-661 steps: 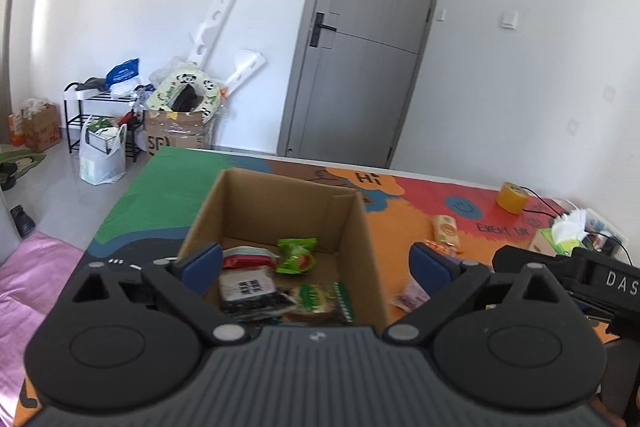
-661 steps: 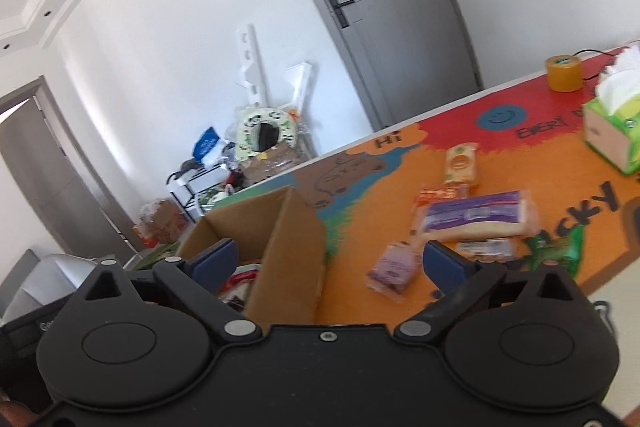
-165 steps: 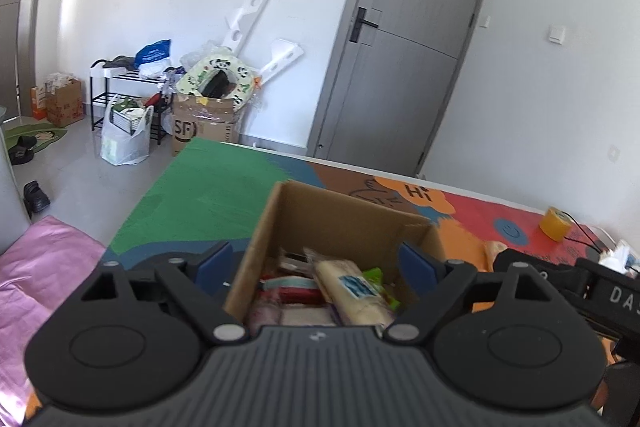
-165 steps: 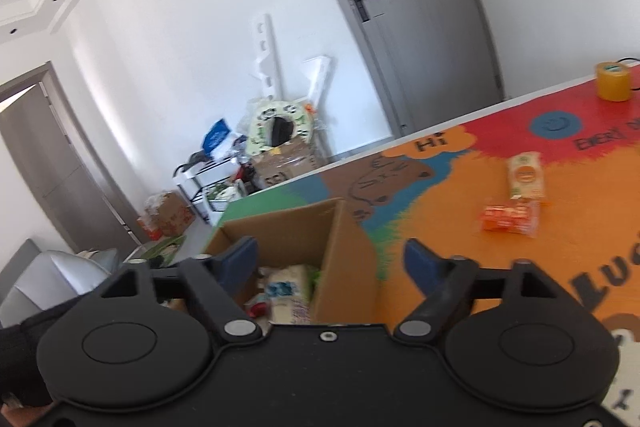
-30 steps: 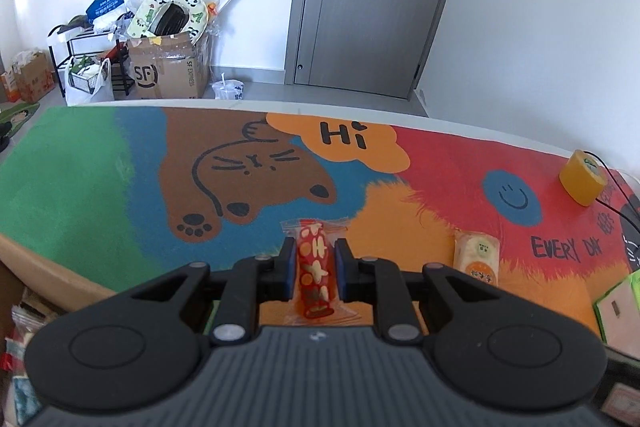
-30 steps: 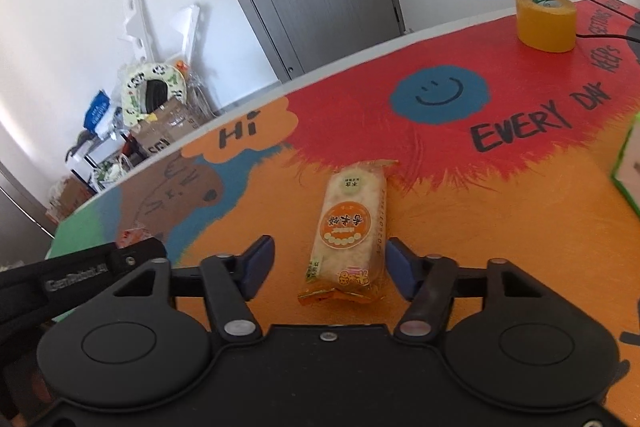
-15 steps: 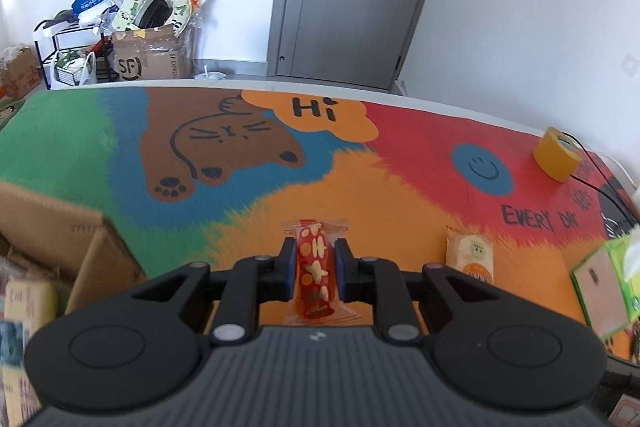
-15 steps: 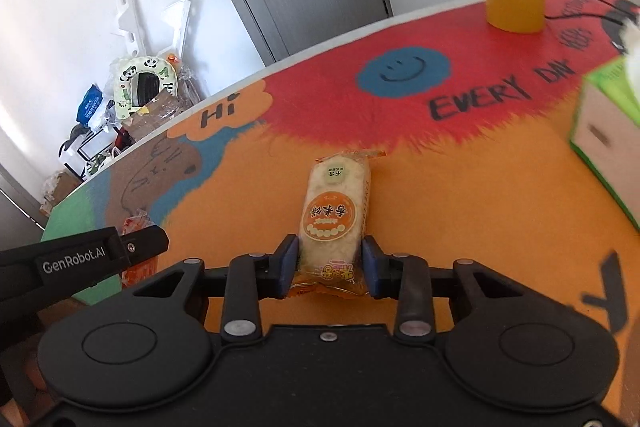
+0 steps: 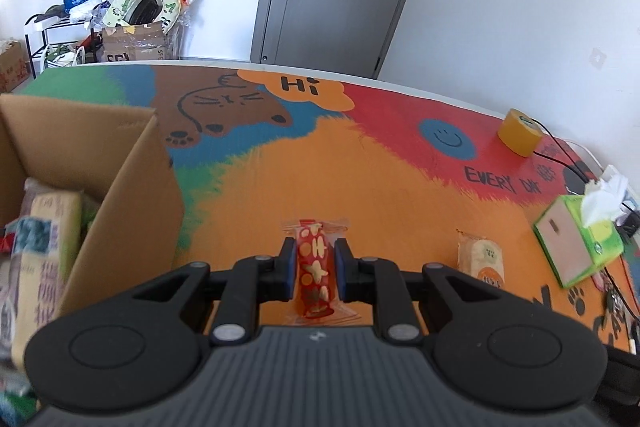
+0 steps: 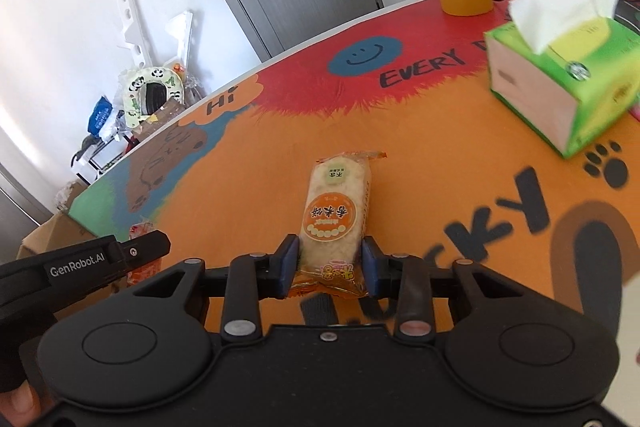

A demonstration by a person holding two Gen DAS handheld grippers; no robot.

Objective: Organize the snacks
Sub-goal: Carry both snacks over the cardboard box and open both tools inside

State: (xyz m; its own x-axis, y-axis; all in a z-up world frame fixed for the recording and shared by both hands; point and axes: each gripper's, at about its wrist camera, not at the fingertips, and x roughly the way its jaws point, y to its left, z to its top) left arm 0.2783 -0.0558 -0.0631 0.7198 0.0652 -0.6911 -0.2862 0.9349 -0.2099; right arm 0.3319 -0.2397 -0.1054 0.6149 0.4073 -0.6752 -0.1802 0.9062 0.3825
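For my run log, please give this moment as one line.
left claw: shut on red snack pack | right claw: shut on rice cracker pack | cardboard box: holds snacks

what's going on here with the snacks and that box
A person is tidying snacks off a colourful printed table mat with a handheld gripper in each hand. The left gripper has its jaws shut on a small red snack packet. The right gripper has its jaws shut on a pale rice-cracker packet with an orange round label. An open brown cardboard box stands at the left, already holding several packets.
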